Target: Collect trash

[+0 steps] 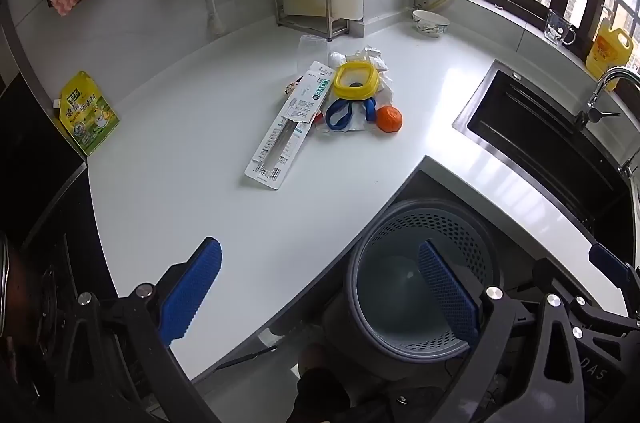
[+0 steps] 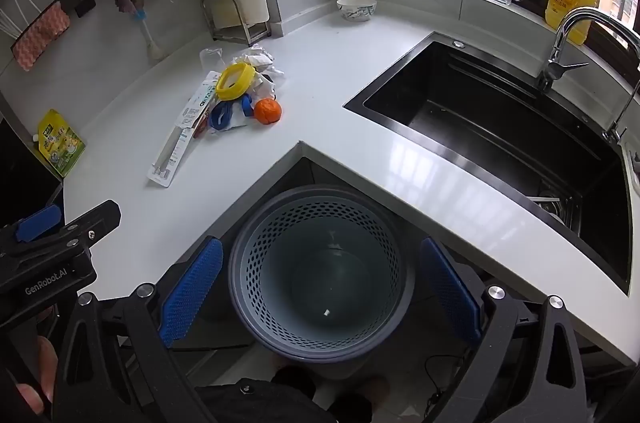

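Both our tools, left tool and right tool, gape wide, empty. Trash pile lies ahead on desk, nearer left; bin sits under right.

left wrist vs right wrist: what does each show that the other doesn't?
Only left wrist: the tip of the right hand-held gripper at the frame's right edge.
Only right wrist: the sink's full basin, the whole faucet, and the left hand-held gripper's body at far left.
Both: trash pile with yellow lid, orange and toothbrush package on the counter; grey perforated bin below; both hand-held grippers open.
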### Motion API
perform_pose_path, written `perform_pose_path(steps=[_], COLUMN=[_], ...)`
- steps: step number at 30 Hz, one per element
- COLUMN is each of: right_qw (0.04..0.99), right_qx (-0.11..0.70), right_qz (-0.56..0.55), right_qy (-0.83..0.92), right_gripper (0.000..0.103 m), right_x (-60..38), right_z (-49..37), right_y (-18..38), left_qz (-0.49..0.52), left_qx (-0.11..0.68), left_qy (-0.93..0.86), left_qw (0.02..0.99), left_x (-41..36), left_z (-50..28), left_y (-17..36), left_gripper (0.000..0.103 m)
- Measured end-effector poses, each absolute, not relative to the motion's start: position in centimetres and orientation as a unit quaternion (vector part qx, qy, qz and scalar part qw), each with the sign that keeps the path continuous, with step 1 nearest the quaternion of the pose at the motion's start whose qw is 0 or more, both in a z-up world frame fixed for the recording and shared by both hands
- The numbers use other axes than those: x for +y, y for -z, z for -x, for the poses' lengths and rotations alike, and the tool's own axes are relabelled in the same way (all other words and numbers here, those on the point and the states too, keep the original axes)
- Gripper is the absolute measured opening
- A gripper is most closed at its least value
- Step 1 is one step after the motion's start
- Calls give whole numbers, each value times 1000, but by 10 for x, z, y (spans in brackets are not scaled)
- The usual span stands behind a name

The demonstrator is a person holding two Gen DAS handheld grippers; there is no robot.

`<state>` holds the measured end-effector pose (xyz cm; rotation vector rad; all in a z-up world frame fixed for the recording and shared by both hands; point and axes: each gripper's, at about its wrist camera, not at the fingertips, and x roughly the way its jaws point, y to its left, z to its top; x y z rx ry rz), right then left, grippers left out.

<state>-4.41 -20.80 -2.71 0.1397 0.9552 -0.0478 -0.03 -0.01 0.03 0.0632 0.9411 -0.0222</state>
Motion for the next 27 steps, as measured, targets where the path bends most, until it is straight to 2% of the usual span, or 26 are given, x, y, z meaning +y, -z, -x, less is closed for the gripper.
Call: perform_pose_path(steps=[27], right_qw=[887], right_qx=[456], right_qz=[-70], right_qy=[20], right_gripper=[94], right_x=[-205], right_z=[50], right_y=[21], left_qz=[-29], left_qx=[444], left_qy=[4], left_qw=[896], left_x=[6], left_z=[8], left_y=[-7], left_gripper=[97])
